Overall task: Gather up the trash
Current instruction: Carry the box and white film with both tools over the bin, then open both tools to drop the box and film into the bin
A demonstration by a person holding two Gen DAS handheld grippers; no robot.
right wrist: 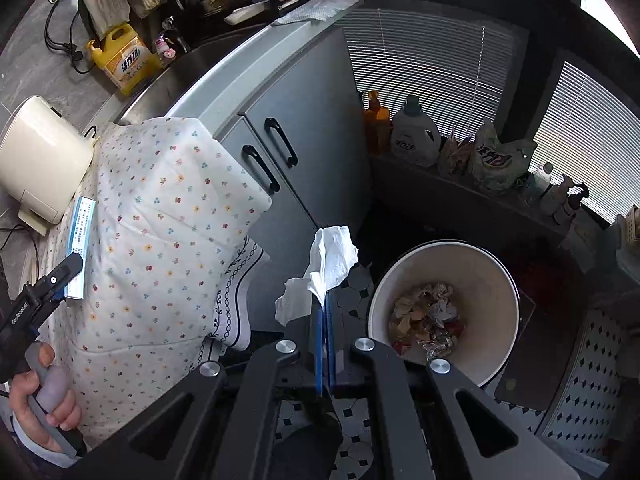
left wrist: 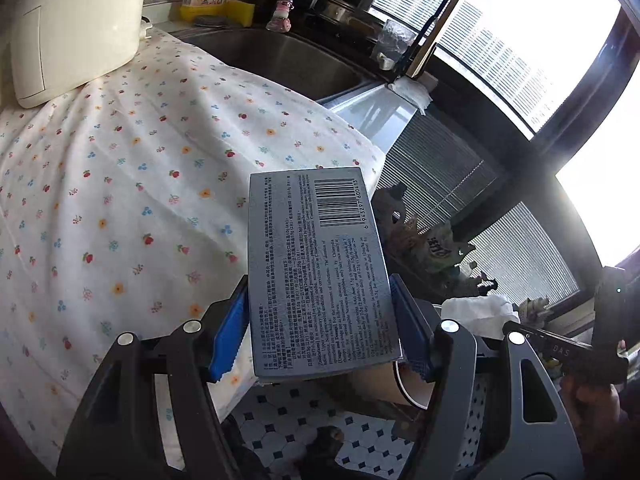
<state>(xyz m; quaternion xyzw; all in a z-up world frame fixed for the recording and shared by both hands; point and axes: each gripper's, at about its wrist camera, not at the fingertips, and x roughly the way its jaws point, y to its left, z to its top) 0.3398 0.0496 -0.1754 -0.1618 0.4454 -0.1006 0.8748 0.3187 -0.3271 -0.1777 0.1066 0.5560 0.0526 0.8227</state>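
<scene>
Left wrist view: left tool [left wrist: 320, 320] grips barcoded box [left wrist: 316, 256]. Right wrist view alone: right tool [right wrist: 325, 320] pinches tissue [right wrist: 324, 272]; bin [right wrist: 444, 308] at 3 o'clock.

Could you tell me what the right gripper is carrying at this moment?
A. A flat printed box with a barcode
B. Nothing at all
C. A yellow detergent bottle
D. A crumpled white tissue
D: in the right wrist view the right gripper has its blue pads pressed together on a crumpled white tissue, beside the trash bin; the barcoded box sits in the left gripper.
</scene>
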